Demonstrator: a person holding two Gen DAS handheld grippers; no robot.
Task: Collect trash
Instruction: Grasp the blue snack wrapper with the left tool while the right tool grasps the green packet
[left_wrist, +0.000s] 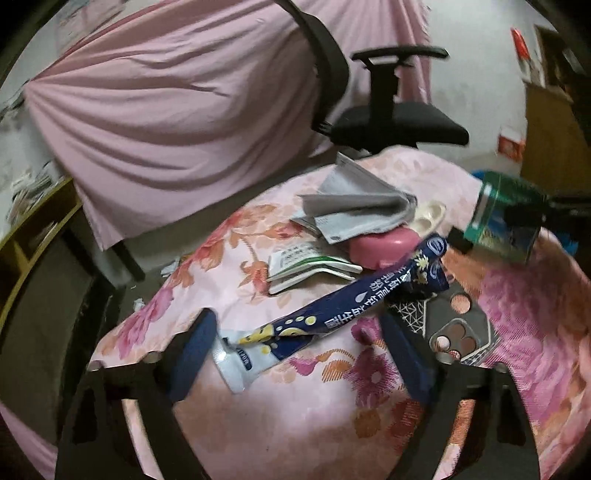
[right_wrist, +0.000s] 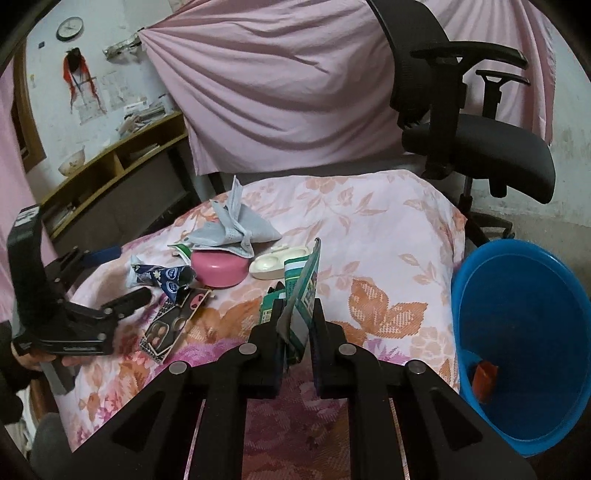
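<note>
The flattened green carton (right_wrist: 301, 291) is standing on edge, lifted above the floral cloth (right_wrist: 388, 229) just left of the blue bin (right_wrist: 517, 332), pinched by the right gripper (right_wrist: 295, 317) angling downward, while the left gripper (left_wrist: 299, 332), tilted down with jaws wide, is straddling the blue wrapper (left_wrist: 332, 306).
</note>
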